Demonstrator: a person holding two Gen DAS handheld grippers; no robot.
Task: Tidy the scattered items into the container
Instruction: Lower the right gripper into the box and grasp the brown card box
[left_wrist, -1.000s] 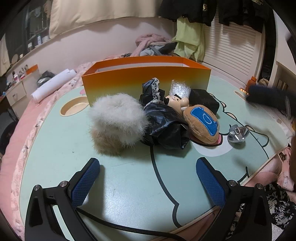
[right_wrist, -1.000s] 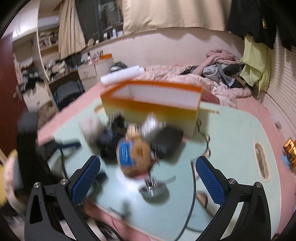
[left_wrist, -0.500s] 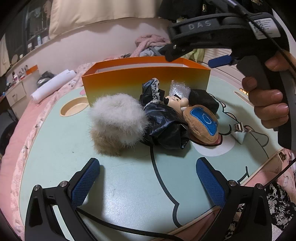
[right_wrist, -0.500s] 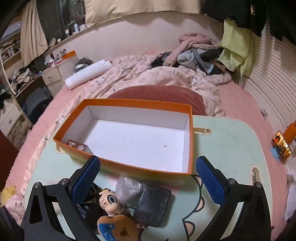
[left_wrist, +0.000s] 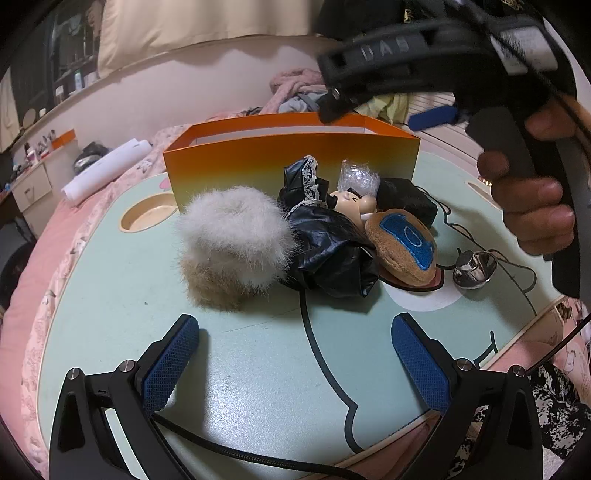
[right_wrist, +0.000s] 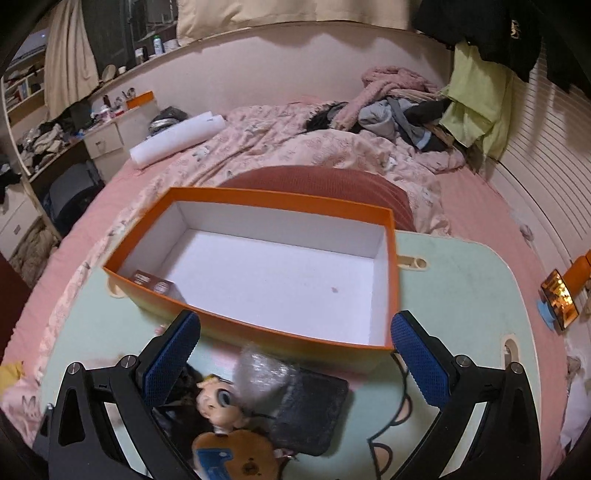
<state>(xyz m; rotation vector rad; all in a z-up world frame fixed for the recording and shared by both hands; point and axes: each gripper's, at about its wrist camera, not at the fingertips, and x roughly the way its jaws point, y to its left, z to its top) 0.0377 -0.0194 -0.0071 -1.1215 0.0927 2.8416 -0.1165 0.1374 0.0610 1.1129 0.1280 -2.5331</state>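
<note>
An orange box with a white inside stands on the green table; a small brown carton lies in its left corner. In front of it lies a heap: a furry white-brown item, a doll in a black dress whose head also shows in the right wrist view, a bubble-wrap bundle, a black pouch, a brown plush with a blue patch, and a shiny metal piece. My left gripper is open, low before the heap. My right gripper is open and empty, held above the heap and the box's near wall.
The green lap table sits on a pink bed with piled clothes at the back. A white paper roll lies on the bed at left. The table has a cup recess. A cable runs near the metal piece.
My right gripper swung in from the right and rose above the heap, now looking down into the box. It has edged slightly closer since half a second ago. The left gripper has not moved.
</note>
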